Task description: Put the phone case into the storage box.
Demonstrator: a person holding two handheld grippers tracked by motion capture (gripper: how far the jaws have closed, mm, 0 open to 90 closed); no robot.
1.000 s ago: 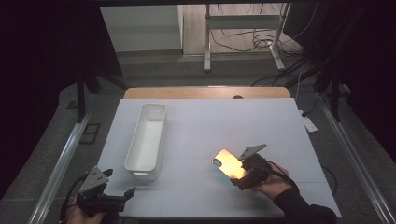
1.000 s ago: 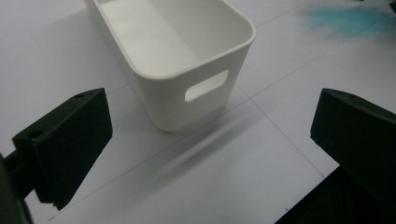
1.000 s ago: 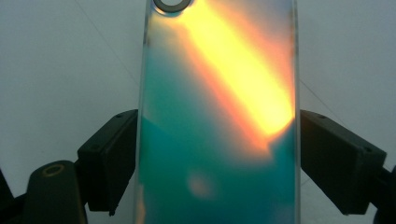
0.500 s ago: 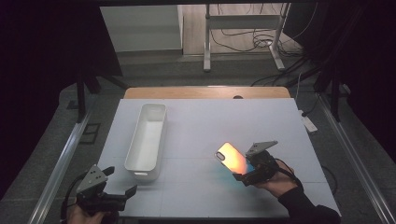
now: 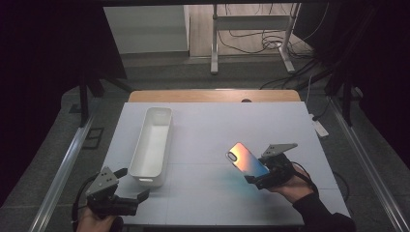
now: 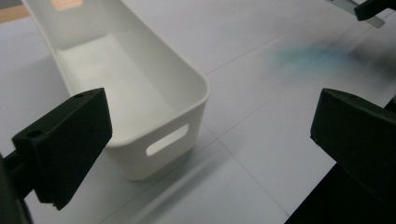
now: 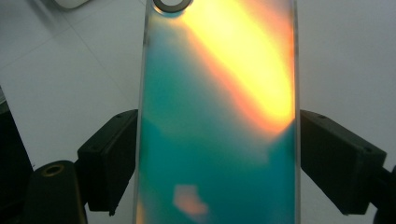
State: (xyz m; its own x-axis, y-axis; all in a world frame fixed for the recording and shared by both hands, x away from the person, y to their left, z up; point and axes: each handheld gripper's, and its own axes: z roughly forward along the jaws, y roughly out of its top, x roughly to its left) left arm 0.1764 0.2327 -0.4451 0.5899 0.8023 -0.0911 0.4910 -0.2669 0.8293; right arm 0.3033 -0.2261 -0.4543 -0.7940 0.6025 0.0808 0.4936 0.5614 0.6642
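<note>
My right gripper carries the phone case slightly farther right and up; its sheen shifts from orange to teal. My left gripper edges left.

Lying lengthwise on the white table's left half, a long, empty white bin with a handle slot in its near end; tilting above the right half, an iridescent teal-and-orange phone case, clamped edgewise.

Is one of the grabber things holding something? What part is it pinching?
The right gripper holds a shiny rainbow phone case, pinched across its two long side edges near the lower end. The left gripper is open and holds nothing.
</note>
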